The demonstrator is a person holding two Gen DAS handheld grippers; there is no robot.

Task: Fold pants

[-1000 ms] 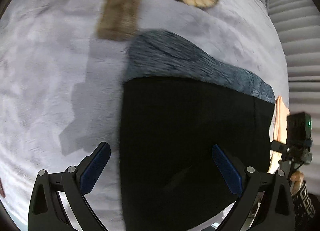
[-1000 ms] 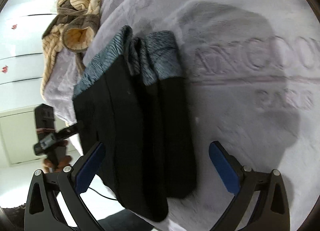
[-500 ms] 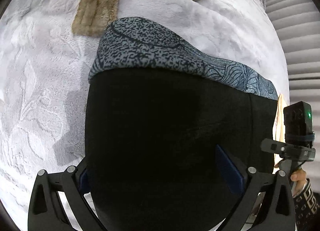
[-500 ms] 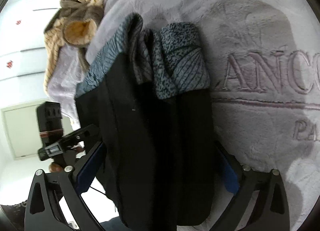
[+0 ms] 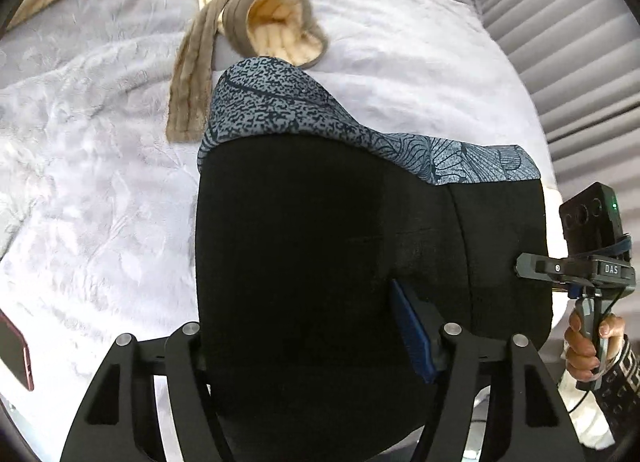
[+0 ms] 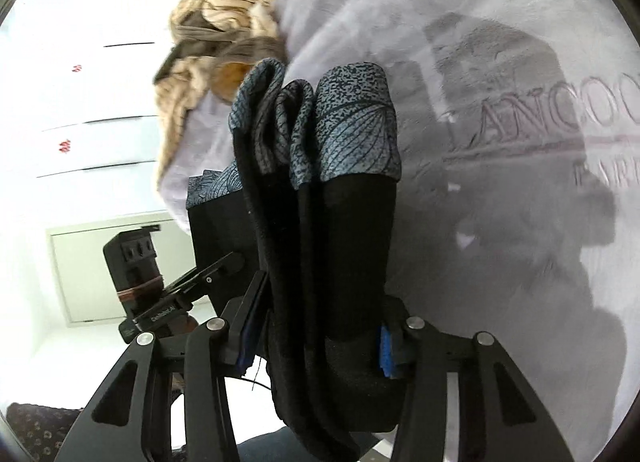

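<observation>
**On the bed: both grippers clamped on folded pants**

On the bed (image 5: 100,166), one pair of pants (image 5: 320,262), folded into a thick bundle. Left gripper (image 5: 304,346) and right gripper (image 6: 316,338) are each closed on its near black end. Likely soft, floppy and light; layers could slide apart, so grip across the full stack near the edge. One tan robe (image 5: 256,22), one phone (image 5: 14,354) nearby.

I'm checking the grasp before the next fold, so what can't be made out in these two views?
- Left wrist view: the left gripper's left pad, covered by the black pants.
- Right wrist view: the pants' near end, cut off by the bottom edge behind the right gripper.
- Left wrist view: the dark red object, cut by the left edge.
</observation>
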